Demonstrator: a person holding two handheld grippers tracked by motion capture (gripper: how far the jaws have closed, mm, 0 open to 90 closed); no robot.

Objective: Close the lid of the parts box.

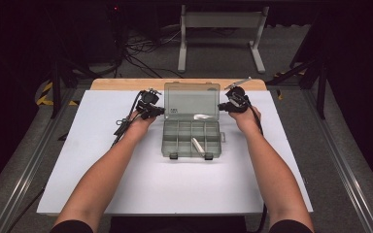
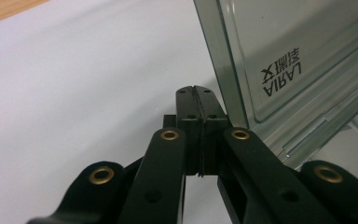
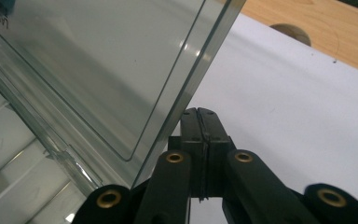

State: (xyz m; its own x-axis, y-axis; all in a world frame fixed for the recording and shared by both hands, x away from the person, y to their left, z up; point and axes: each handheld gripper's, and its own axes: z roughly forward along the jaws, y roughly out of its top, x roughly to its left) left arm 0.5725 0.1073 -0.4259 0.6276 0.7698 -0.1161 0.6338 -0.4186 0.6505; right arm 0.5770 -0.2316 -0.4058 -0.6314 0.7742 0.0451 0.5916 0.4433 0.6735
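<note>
Black fingers (image 2: 185, 105) of the left gripper (image 2: 196, 88) are pressed together with nothing between them, their tips just beside the left edge of the raised lid (image 2: 279, 56) of a clear smoky-green plastic organiser box (image 1: 191, 138). In the left gripper view the lid stands upright to the right of the fingers, and a printed brand mark on it reads upside down. The right gripper (image 3: 200, 111) has its fingers (image 3: 214, 123) pressed together too, empty, and their tips sit close against the lid's opposite edge (image 3: 200, 65); whether they touch it cannot be told.

From the high view, the left gripper (image 1: 151, 110) and right gripper (image 1: 229, 106) flank the open lid (image 1: 192, 101) on either side, each held in a hand with a bare forearm reaching in from the near edge. A cable trails from each gripper.

The box lies near the middle of the white tabletop (image 1: 126, 184), slightly toward its far side, with its hinged lid up at the back and its divided tray open toward the person. A pale, stick-like piece (image 1: 197, 145) lies slanted in one of the front compartments. Two dark latches sit on the tray's near edge. Beyond the white sheet, a strip of bare wood (image 1: 121, 84) runs along the far side.
</note>
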